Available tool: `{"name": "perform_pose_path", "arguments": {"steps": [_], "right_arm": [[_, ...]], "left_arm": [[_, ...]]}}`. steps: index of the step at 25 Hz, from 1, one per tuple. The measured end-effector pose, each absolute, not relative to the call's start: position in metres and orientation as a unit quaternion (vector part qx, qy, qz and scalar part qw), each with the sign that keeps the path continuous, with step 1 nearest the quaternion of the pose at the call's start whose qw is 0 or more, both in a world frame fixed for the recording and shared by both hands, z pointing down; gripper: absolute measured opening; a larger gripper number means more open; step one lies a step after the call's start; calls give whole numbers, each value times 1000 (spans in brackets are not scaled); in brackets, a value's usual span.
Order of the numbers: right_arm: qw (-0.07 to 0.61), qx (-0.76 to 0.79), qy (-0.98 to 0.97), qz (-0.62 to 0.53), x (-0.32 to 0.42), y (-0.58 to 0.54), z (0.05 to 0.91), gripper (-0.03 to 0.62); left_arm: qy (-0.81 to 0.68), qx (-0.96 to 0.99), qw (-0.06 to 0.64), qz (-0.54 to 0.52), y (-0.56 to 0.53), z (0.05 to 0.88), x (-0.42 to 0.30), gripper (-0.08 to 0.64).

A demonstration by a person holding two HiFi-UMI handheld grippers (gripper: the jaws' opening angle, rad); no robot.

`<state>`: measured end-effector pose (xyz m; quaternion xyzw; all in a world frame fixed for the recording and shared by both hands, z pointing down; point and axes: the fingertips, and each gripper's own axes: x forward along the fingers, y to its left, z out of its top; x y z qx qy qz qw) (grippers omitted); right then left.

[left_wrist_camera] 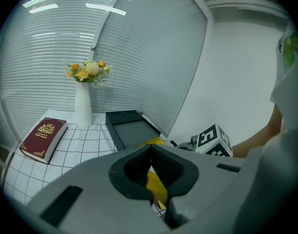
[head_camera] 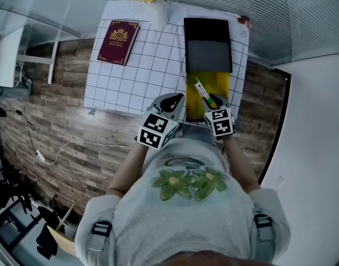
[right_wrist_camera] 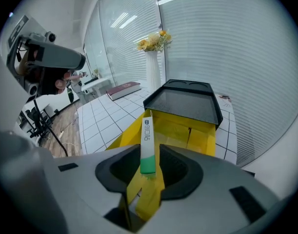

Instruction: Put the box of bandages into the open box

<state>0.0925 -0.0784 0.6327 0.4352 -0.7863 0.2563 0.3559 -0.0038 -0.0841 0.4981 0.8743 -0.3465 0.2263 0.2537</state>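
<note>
The right gripper [right_wrist_camera: 149,152] is clenched on the box of bandages [right_wrist_camera: 147,140]. Its jaws press the green near end while the white, printed length sticks out ahead along the line of the jaws, so the long axis points straight from the gripper toward the open box [right_wrist_camera: 188,130]. That open box lies directly in front and below, with a yellow interior, its flaps spread, and a black lid [right_wrist_camera: 188,104] lying flat beyond its far edge. In the head view the slim box slants over the near part of the yellow interior, so the drop looks nearly lined up; whether it touches the bottom cannot be told. The left gripper [left_wrist_camera: 149,150] is closed on nothing, jaw tips meeting. It is held just beside the right one at the near edge of the tabletop [head_camera: 152,65], a little left of the open box — the right gripper is clearly the nearer one. The box of bandages is narrow and flat, white with a green end — probably light card.
</note>
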Motion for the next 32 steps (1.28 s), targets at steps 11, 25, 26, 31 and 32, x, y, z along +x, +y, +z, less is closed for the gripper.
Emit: {"name": "perform_pose_path", "arguments": {"steps": [11,25,26,31,32], "right_arm": [[302,477,-794,225,100,-83,583,87],[212,504,-810,212,102,-81,509,8],[210,505,-810,210,102,-80,506,8],[191,509,-811,215,103,-78,493,6],[188,510,-811,217,104,-77,491,8]], "left_arm": [[-336,885,242,211,-83,488,6,6],[-333,890,250,186,-89,478,7,7],[-332,890,253,182,-89,477,8,7],[-327,893,253,179,-86,475,11,8],[-326,893,253,179,-86,474,12,7]]}}
